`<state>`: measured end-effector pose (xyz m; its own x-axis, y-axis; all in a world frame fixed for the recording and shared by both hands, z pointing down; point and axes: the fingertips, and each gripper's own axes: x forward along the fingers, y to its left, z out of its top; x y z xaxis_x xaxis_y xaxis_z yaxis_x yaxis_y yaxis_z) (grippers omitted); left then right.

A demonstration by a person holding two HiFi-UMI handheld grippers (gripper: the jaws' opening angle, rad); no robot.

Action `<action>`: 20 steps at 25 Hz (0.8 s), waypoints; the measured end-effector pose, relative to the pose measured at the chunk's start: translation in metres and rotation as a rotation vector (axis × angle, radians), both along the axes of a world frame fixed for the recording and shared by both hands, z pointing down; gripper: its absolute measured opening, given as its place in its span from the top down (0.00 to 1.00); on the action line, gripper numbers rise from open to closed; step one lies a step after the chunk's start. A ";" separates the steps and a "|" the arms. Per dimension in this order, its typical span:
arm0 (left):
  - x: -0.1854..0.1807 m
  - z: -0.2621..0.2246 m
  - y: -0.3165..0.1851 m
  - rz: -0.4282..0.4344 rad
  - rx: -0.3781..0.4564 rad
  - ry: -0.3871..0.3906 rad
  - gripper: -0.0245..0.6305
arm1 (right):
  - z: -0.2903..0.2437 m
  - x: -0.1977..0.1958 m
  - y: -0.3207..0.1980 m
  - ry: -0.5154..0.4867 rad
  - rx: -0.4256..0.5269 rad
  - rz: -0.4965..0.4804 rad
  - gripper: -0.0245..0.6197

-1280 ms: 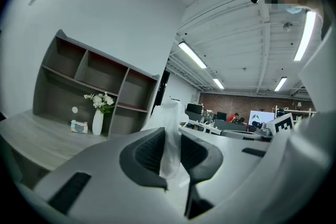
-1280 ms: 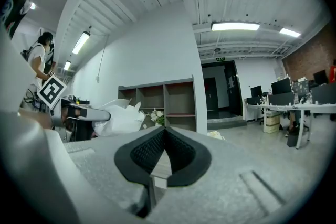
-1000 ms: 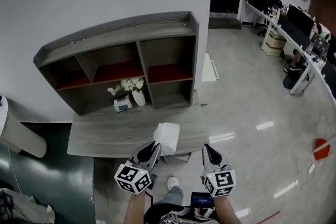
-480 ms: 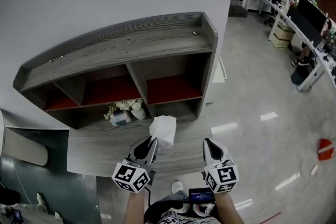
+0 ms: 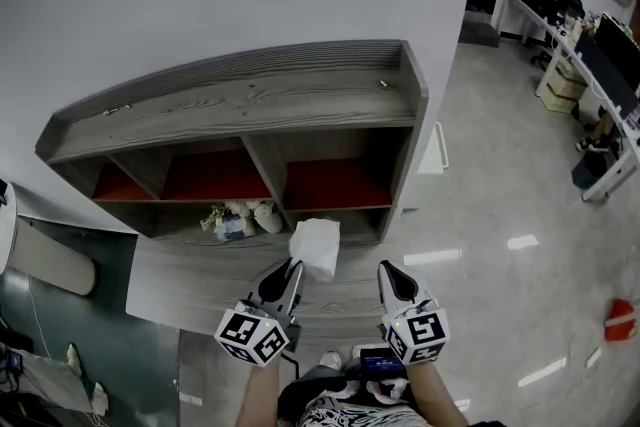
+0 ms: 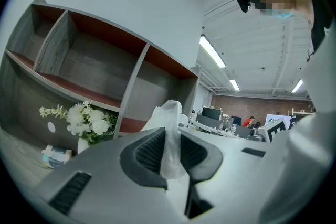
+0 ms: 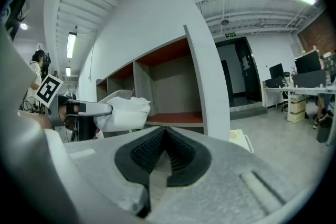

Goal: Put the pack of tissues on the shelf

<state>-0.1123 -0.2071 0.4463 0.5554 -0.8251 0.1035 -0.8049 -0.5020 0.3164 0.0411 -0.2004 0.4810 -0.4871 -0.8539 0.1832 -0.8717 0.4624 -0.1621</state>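
A white plastic-wrapped pack of tissues [image 5: 315,248] sticks up from my left gripper [image 5: 288,277], whose jaws are shut on its lower edge; in the left gripper view the wrap [image 6: 169,136] is pinched between the dark pads. The pack hangs in front of the grey wooden shelf unit [image 5: 250,100], just below its right-hand compartment with a red floor [image 5: 335,183]. My right gripper [image 5: 388,281] is held beside the left one, shut with nothing in it. From the right gripper view the pack [image 7: 123,113] shows at the left, in front of the shelf [image 7: 173,81].
A white vase of flowers [image 5: 265,216] and a small pack [image 5: 229,228] stand in the lower left bay, also visible as flowers [image 6: 86,120] in the left gripper view. A grey bench top [image 5: 190,275] lies under the shelf. Office desks [image 5: 590,65] stand at the far right.
The shelf has come nearer and larger in the head view as I moved towards it. The tissues stay gripped in the left gripper, now just below the right compartment.
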 end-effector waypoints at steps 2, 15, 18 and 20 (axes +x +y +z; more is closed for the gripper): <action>0.002 -0.001 -0.005 -0.013 0.003 0.008 0.90 | -0.004 0.001 -0.007 0.005 0.013 -0.014 0.95; 0.016 0.002 -0.032 -0.051 0.058 -0.083 0.90 | -0.005 0.017 -0.037 0.019 0.046 -0.048 0.95; 0.015 0.000 -0.039 -0.066 0.064 -0.076 0.90 | -0.007 0.018 -0.043 0.022 0.052 -0.059 0.95; 0.013 -0.002 -0.044 -0.075 0.066 -0.070 0.90 | -0.008 0.018 -0.047 0.023 0.053 -0.064 0.95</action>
